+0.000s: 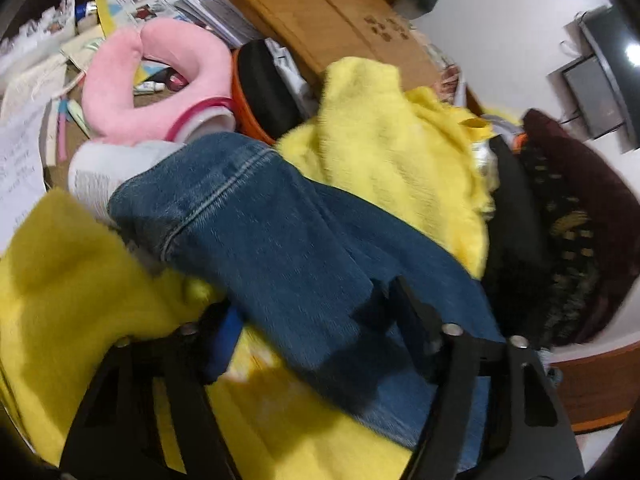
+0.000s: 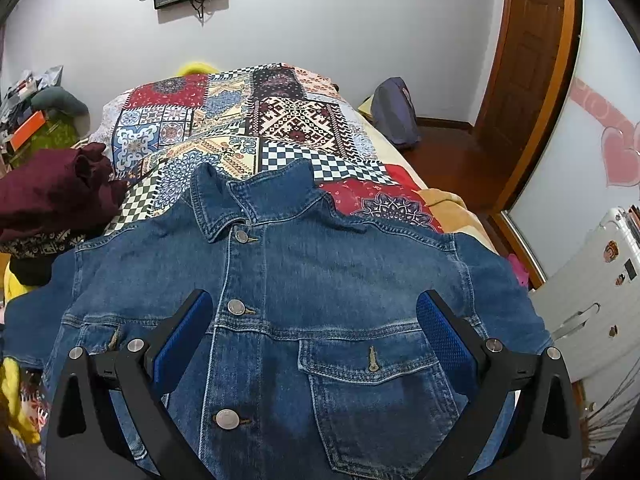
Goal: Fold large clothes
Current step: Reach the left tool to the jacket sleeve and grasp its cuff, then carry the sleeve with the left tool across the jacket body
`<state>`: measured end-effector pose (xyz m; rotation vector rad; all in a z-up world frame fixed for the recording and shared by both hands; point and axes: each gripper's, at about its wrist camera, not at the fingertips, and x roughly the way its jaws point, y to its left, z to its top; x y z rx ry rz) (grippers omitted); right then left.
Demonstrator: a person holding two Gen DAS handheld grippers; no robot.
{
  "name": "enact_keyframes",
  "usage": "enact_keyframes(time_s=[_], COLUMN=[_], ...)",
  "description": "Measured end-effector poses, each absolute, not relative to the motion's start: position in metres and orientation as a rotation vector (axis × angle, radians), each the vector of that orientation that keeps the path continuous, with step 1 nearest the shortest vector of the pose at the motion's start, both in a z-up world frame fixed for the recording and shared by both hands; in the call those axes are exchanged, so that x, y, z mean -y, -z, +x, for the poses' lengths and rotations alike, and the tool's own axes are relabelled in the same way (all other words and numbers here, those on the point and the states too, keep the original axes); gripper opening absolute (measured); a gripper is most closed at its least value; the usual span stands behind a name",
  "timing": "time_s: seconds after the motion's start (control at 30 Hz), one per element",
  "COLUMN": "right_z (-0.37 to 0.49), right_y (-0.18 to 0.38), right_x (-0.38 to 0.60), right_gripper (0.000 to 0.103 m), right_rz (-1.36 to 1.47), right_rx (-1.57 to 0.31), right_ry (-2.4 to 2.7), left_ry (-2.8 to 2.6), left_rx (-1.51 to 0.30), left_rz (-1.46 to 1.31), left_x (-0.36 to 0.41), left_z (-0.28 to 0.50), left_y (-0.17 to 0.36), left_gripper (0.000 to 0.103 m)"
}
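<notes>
Your denim jacket (image 2: 280, 300) lies front-up on the patchwork bedspread (image 2: 224, 128), collar pointing away from you towards the wall.

Your right gripper (image 2: 316, 344) hovers wide open above its chest; your left gripper (image 1: 308, 320) straddles a blurred sleeve (image 1: 256, 232), grip unclear; the hem is cut off.

My denim jacket (image 2: 304, 320) lies face up and buttoned, collar toward twelve o'clock, chest pocket at five, sleeves spread toward nine and three. It is mid-blue with pale stitching and metal buttons. In my left view one sleeve (image 1: 280, 240) runs from five o'clock up to ten, its cuff resting on yellow cloth.
</notes>
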<state>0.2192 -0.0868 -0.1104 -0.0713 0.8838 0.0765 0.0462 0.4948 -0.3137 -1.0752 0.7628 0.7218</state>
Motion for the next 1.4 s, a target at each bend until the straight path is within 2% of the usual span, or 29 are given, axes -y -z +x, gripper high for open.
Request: enact_keyframes(time_s=[0.13,0.23,0.4,0.73,0.97,1.2,1.4], right_z=[0.216,0.215,0.212,0.207,0.203,0.199,0.198], right_y=[0.109,0.107,0.105,0.093,0.097,0.103,0.107], right_x=[0.086,0.088,0.094,0.112,0.135,0.159,0.181], right_gripper=[0.101,0.101,0.101,0.101,0.101,0.101,0.101], right_rz=[-0.073,-0.074,-0.062,-0.038,0.011,0.038,0.048], right_rx=[-0.883,-0.884,-0.88,-0.837,-0.838,-0.854,-0.868], right_ry=[-0.083,-0.086,-0.092,-0.104,-0.116,-0.096,-0.068], left_ry=[-0.781,-0.797,-0.8,-0.604,-0.368,-0.183,-0.017], left_rx=[-0.771,-0.784,-0.737,-0.499,-0.379,-0.391,-0.536], left_rz=[-1.018,-0.929,-0.746,-0.474,-0.404,-0.296,-0.174], left_x=[-0.496,-0.488,-0.463,-0.374,-0.298,-0.213,-0.117], left_z=[0.051,0.055,0.059,0.093,0.144,0.215,0.29], left_y=[0.308,0.289,0.236,0.089,0.013,-0.01,0.023], left_gripper=[0.041,0.011,0.008,0.006,0.006,0.006,0.006])
